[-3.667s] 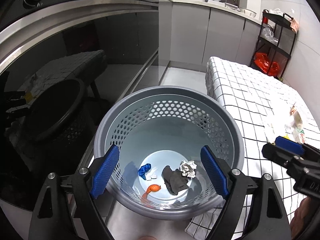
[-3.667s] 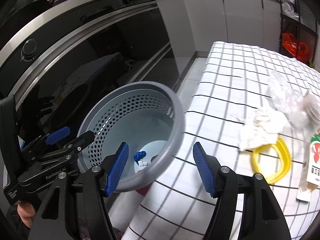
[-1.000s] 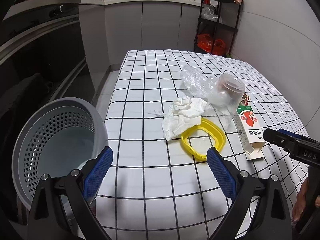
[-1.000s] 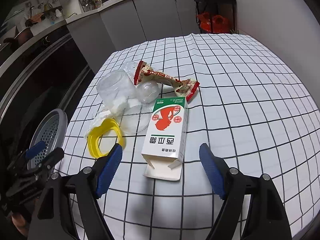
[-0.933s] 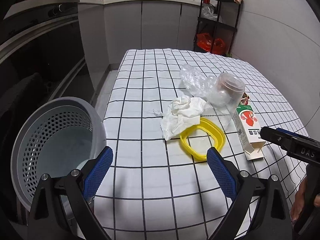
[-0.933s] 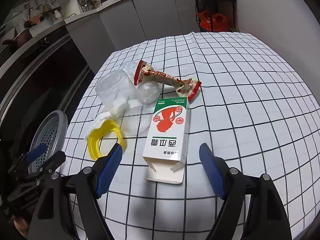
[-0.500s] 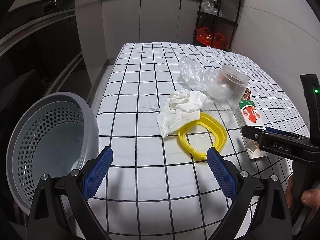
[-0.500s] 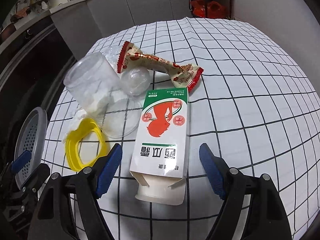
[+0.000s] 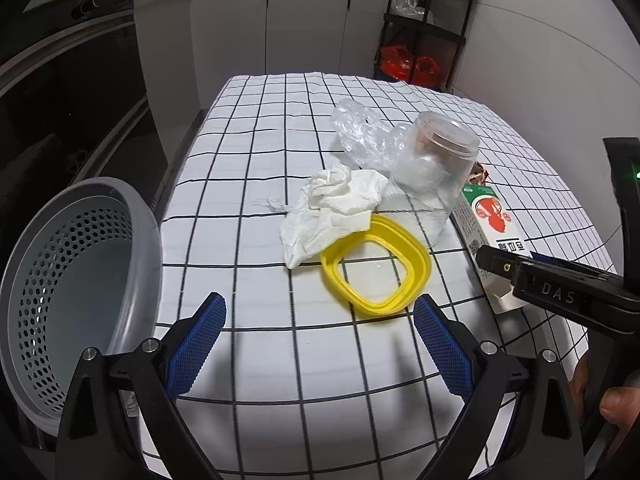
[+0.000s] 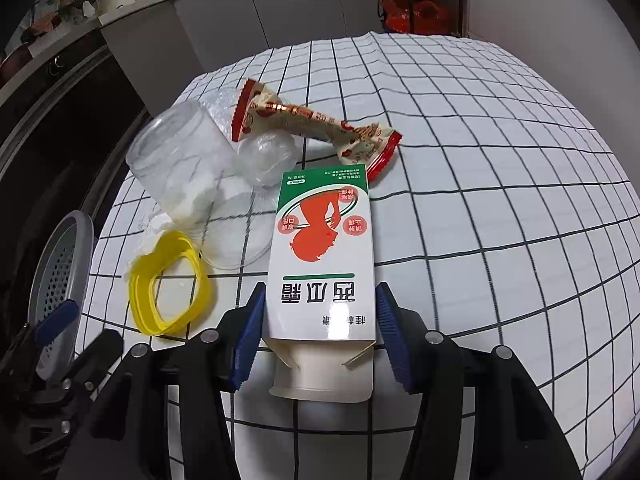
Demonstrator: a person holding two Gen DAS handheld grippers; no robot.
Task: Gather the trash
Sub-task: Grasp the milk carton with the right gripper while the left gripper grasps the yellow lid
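Grey bin (image 9: 80,280) sits at the left wrist view's lower left, off the worktop (image 9: 256,152); the left gripper (image 9: 316,336) hangs empty, jaws wide. Tissue (image 9: 336,208), yellow ring (image 9: 416,264), jar (image 9: 436,168) and plastic bag (image 9: 360,128) remain uncollected at centre.

Right wrist view: right gripper (image 10: 320,332), jaws closing around the carton (image 10: 324,248) at lower centre; wrapper (image 10: 320,124) lies above. Most trash remains.

Bright overhead light, sharp (fisheye-bent edges)
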